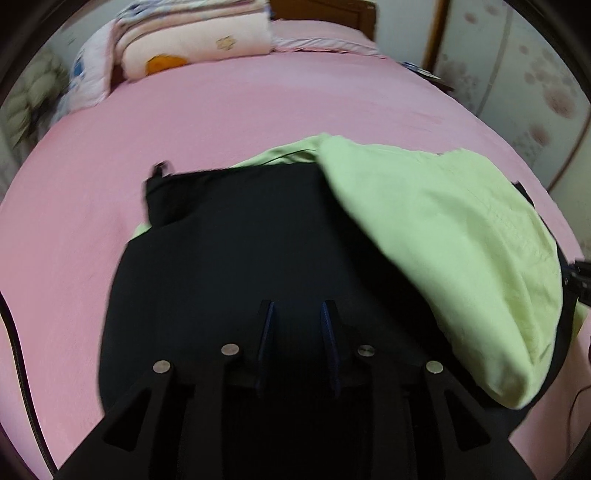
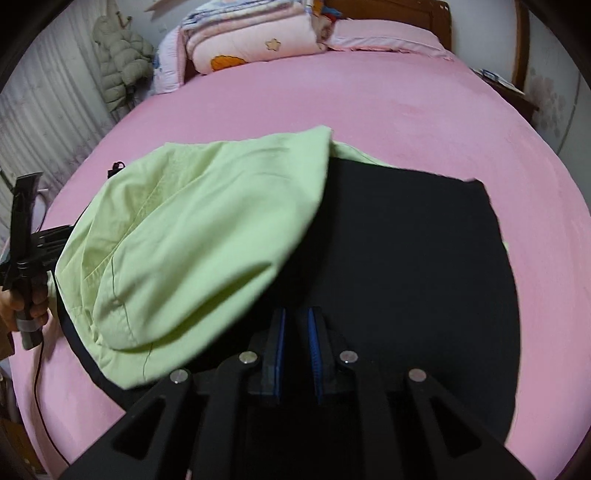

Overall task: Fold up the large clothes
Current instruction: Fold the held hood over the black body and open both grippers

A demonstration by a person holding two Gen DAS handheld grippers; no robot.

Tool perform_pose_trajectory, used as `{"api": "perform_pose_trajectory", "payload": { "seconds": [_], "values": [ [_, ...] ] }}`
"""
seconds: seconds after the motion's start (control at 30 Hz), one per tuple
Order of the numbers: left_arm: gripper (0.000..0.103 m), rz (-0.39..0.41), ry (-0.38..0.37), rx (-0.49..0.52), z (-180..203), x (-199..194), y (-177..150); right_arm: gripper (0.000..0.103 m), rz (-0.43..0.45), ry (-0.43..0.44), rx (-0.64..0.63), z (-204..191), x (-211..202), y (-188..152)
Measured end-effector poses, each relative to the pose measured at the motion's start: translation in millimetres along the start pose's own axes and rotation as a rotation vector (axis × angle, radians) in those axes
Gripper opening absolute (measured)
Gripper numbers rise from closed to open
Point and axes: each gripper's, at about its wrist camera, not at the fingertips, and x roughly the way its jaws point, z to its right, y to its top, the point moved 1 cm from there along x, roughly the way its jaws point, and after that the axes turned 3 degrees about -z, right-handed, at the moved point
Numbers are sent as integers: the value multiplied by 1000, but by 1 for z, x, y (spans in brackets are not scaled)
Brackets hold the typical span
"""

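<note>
Both grippers hover low over the jacket (image 1: 240, 266), pointing toward the headboard (image 2: 388, 11).

Left gripper (image 1: 297, 314): jaws parted, narrow gap, nothing between the blue pads, only black fabric visible behind them. In the right wrist view it shows from outside at the jacket's left edge, held upright by a hand (image 2: 26, 299) wrapped round the handle, a cable (image 2: 38, 387) trailing down from it across the sheet.

Right gripper (image 2: 297, 326): jaws also slightly apart, pads not pinching anything, black cloth beneath.

Jacket lies flat on the pink bed sheet (image 1: 258, 110), on the part of the bed far from the headboard. Outer shell is black, lining is light green. A big green panel (image 2: 192, 236) is folded over on top of the black body, covering the jacket's left half as seen from the right gripper; the remaining half is smooth black. A thin green edge peeks out along the side nearest the headboard. Small black tab or loop (image 1: 159, 170) sticks out at one black corner.

Stack of folded quilts (image 2: 251, 40) sits against the headboard, well apart from the jacket. Puffy coat (image 2: 118, 70) hangs on the wall beside the quilts.
</note>
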Motion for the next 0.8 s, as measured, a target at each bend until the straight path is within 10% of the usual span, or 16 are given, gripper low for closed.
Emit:
{"api": "perform_pose_trajectory", "payload": {
  "seconds": [0.33,0.8],
  "values": [
    [45,160,-122,-239,28,-89,34,12,155,30,93,-32,-75,41],
    [45,13,-43,-233,92,-6,20,13,17,6,108,-50,-3,35]
  ]
}}
